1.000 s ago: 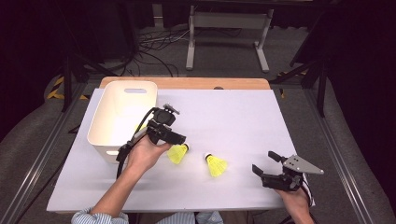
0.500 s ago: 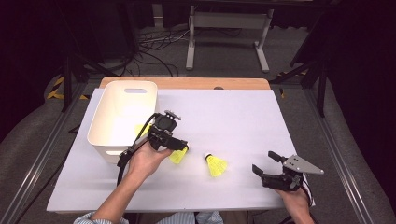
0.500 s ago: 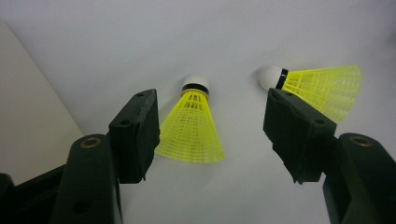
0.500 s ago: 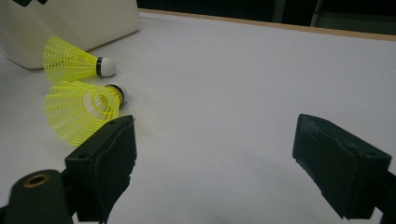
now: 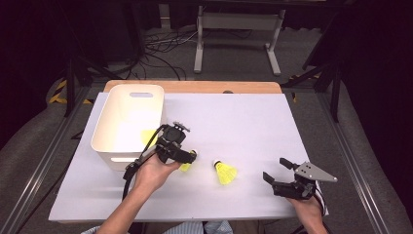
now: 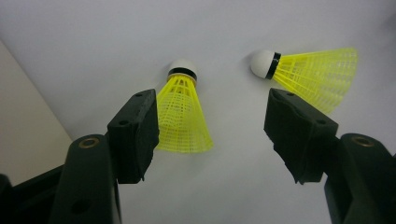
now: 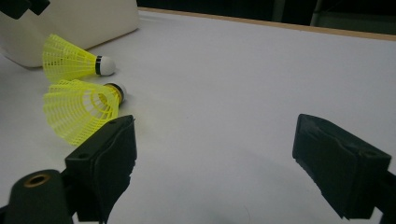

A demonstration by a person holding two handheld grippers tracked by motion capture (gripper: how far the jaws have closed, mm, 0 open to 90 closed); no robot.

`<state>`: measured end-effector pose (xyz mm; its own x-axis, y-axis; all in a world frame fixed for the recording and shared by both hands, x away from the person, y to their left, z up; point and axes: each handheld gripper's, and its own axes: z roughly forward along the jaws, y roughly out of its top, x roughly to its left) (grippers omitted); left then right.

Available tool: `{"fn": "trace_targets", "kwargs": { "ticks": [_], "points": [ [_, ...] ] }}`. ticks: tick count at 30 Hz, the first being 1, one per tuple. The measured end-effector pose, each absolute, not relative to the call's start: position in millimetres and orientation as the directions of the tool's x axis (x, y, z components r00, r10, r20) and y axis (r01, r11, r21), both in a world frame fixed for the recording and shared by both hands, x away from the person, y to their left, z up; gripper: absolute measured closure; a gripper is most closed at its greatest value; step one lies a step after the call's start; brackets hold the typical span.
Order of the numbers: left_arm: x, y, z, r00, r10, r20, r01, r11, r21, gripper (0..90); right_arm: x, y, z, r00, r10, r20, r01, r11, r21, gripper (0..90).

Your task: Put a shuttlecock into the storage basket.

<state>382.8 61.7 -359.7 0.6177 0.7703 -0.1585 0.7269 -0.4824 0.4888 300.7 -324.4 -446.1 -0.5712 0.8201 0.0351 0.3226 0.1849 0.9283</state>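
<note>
Now the table (image 5: 253,117) carries a white bin (image 5: 127,122) near its left edge. Beside the bin, the left tool (image 6: 212,128) stands open around one yellow shuttlecock (image 6: 182,116), not gripping. The right tool (image 7: 212,154), near the right front corner, is open and empty.

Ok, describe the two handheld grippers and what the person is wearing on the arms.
Both are black. The left gripper trails a black cable looping under the hand and carries small silver fittings on top. The right gripper carries a grey three-cornered plate and a black cable behind. Up close, the jaws are blocky black pads on arms with brass-coloured screw holes. A blue-and-white striped sleeve shows at the bottom edge.
</note>
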Motion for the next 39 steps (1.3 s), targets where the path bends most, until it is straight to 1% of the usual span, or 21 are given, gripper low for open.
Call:
{"fn": "trace_targets", "kwargs": {
  "ticks": [22,35,39],
  "points": [
    [369.3,64.8,-377.7,0.603,0.782,-0.155,0.744,-0.482,0.463,35.6,300.3,-324.1,-445.9,-0.570,0.821,0.034,0.320,0.184,0.929,14.3],
    [372.2,65.1,-389.8,0.594,0.787,-0.166,0.758,-0.478,0.443,35.4,300.5,-323.9,-445.9,-0.571,0.820,0.035,0.320,0.183,0.930,14.3],
    [373.6,62.7,-392.8,0.594,0.789,-0.157,0.758,-0.484,0.436,35.6,300.5,-324.0,-445.9,-0.570,0.821,0.035,0.320,0.183,0.929,14.3]
  ]
}}
